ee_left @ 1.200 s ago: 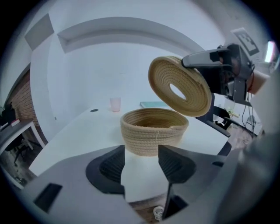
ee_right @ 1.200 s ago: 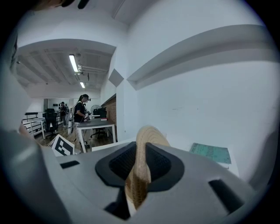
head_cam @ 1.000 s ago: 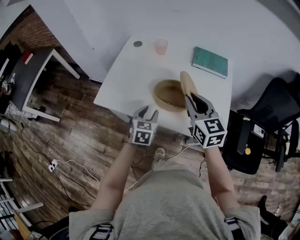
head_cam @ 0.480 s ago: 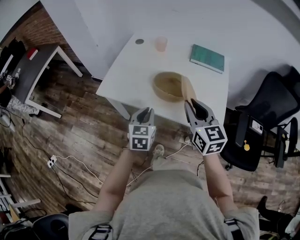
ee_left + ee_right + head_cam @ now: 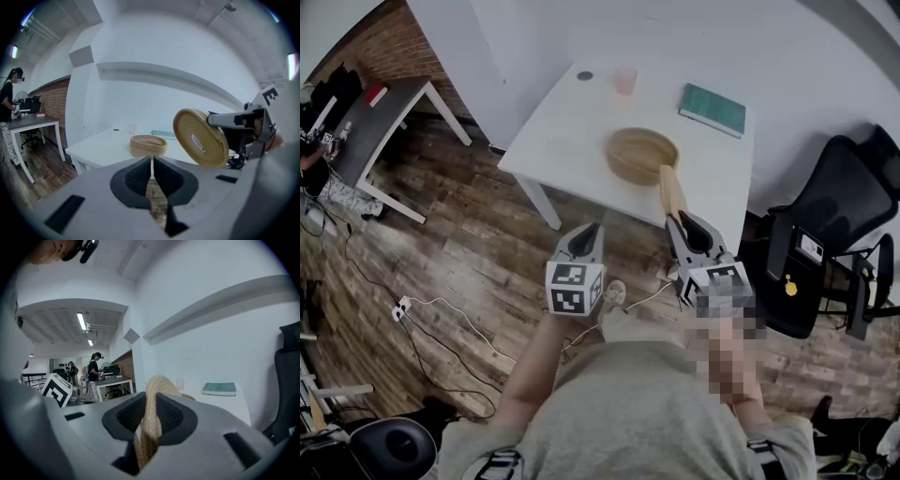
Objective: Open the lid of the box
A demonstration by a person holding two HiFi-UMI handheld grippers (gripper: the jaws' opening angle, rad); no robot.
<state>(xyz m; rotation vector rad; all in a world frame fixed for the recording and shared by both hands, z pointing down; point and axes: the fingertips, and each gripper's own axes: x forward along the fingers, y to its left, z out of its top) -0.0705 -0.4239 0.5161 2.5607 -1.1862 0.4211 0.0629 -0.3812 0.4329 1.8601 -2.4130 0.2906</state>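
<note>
The round woven box (image 5: 642,155) stands without its lid on the white table (image 5: 562,131); in the left gripper view the box (image 5: 148,145) is straight ahead. My right gripper (image 5: 683,222) is shut on the woven lid (image 5: 671,192) and holds it on edge, off the table's near side. The lid (image 5: 153,416) fills the gap between the right gripper's (image 5: 151,405) pads. From the left gripper view the lid (image 5: 200,137) hangs in the air at the right. My left gripper (image 5: 587,236) is shut with nothing in it, its jaws having just closed, and is back from the table over the floor.
A green book (image 5: 712,110), a pink cup (image 5: 625,81) and a small dark disc (image 5: 585,76) lie at the table's far side. A black office chair (image 5: 834,225) stands to the right, a grey desk (image 5: 380,117) to the left. Cables cross the wooden floor (image 5: 422,319).
Both grippers have drawn back from the table toward the person. The lid has come away from beside the box with the right gripper. The left jaws have gone from open to shut.
</note>
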